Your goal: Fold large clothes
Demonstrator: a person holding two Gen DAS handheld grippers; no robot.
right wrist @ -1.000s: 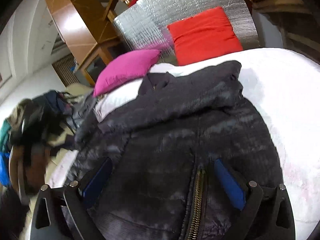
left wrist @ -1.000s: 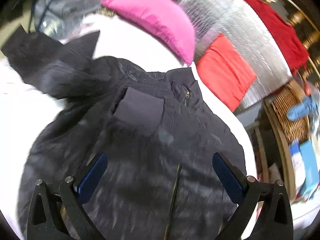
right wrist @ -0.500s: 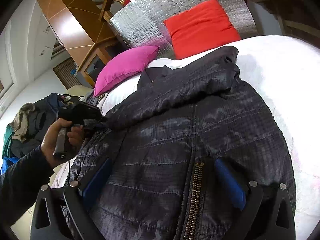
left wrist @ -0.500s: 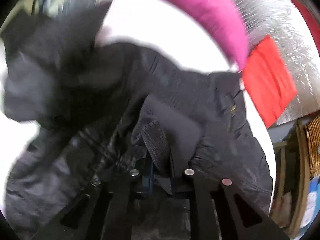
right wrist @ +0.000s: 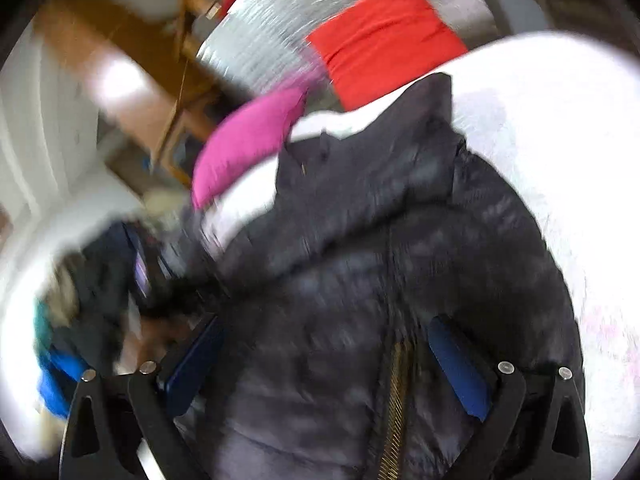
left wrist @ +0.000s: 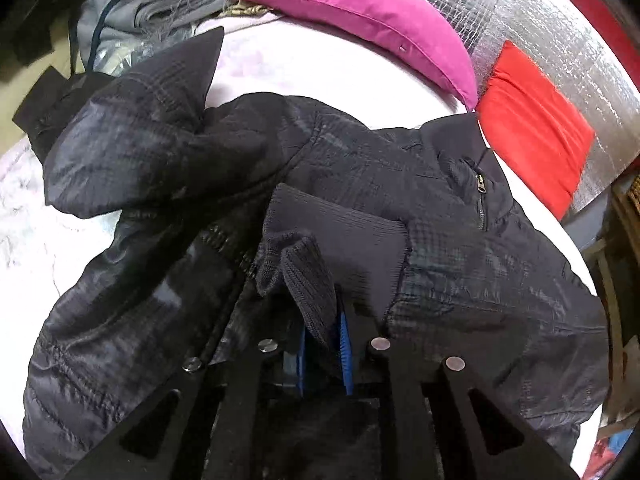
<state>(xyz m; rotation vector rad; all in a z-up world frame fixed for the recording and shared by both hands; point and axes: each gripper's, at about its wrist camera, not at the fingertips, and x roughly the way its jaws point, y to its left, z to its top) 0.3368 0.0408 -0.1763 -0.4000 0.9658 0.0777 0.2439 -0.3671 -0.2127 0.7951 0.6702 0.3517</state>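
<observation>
A dark quilted jacket (left wrist: 460, 280) lies spread on the white bed cover (left wrist: 280, 68). Its left sleeve (left wrist: 140, 140) is bent back across the chest. The sleeve's ribbed cuff (left wrist: 344, 240) sits pinched between the blue pads of my left gripper (left wrist: 324, 344), whose jaws are opening slightly. In the blurred right wrist view my right gripper (right wrist: 324, 352) stands wide open just over the jacket (right wrist: 400, 240), with the brass zipper (right wrist: 396, 392) between its fingers and nothing gripped. A hand and the other gripper show as a dark blur at the left of that view.
A pink pillow (left wrist: 360, 12) and a red pillow (left wrist: 536, 120) lean on a silver foil panel (left wrist: 540, 20) at the head of the bed. A pile of grey clothes (left wrist: 140, 12) lies at the far left. Wooden furniture (right wrist: 132, 80) stands beyond the bed.
My left gripper went from wide open to shut on the ribbed cuff and came down close to the jacket. The right gripper's view has tilted and blurred with movement.
</observation>
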